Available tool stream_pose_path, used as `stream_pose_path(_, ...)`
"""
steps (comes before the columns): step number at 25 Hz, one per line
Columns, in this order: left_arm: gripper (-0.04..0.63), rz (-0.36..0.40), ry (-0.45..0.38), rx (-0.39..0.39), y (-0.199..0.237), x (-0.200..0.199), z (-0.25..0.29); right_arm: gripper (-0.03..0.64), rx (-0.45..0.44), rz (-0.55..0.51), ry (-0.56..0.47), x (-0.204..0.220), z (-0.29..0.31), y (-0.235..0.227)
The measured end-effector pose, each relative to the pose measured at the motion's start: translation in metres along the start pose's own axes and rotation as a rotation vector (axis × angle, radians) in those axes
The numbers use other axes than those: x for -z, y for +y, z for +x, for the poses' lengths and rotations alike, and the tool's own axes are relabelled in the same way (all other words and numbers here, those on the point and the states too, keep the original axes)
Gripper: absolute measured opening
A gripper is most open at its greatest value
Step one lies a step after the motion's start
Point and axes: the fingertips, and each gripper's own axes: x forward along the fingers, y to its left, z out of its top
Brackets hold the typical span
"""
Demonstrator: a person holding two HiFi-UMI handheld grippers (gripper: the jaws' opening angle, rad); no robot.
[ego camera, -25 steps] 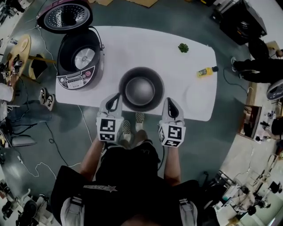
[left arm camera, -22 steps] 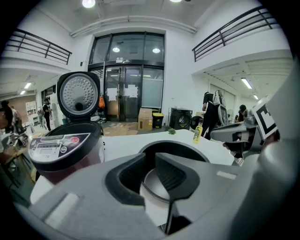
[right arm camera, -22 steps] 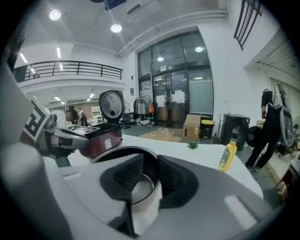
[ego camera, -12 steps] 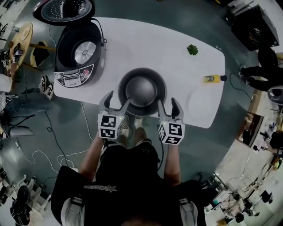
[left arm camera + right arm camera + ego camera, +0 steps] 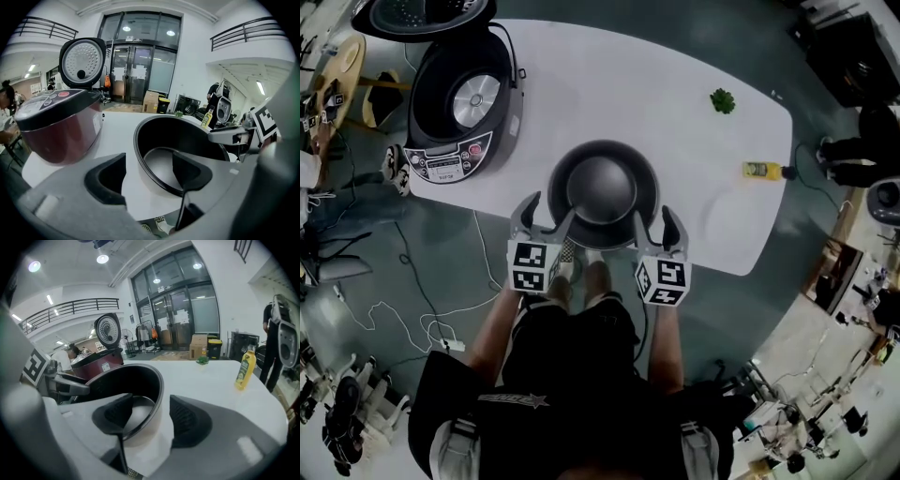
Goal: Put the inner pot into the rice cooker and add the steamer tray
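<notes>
Now both of my grippers stand open at the inner pot (image 5: 602, 192), their jaws having just been opening. On the left gripper (image 5: 548, 214), the left gripper view shows one jaw outside the pot's wall and the other inside the bowl, so the rim passes between them without either pad pressing on it. On the right gripper (image 5: 654, 225), the right gripper view shows the mirror of that: the inner jaw hangs over the pot's dark hollow, the outer jaw sits just beside the pale outer wall, and the wall runs through the gap with nothing clamped. From the head view, the two marker cubes (image 5: 531, 267) sit at the table's near edge, one on each side of the pot, with my forearms reaching in from below. The pot rests upright on the white table (image 5: 609, 84), close to its near edge and apart from the rice cooker (image 5: 459, 112), which stands at the far left corner with its lid (image 5: 422, 17) swung back and its cavity exposed. Well off to the right lie a yellow bottle (image 5: 761, 170) and a small green sprig (image 5: 722, 100), both clear of the pot.
</notes>
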Motion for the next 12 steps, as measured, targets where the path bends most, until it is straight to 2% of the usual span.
stream_pose_path(6, 0.312, -0.003, 0.034, -0.003, 0.001, 0.01, 0.009, 0.244, -0.038, 0.007, 0.023, 0.006, 0.009, 0.001)
stream_pose_path(10, 0.254, -0.034, 0.054, 0.008, 0.0, 0.015, 0.012, 0.233, -0.041, 0.002, 0.041, 0.009, 0.012, 0.0)
stream_pose_path(12, 0.232, -0.034, 0.056, 0.007, -0.001, 0.015, 0.012, 0.167, -0.03, -0.009, 0.044, 0.008, 0.012, -0.002)
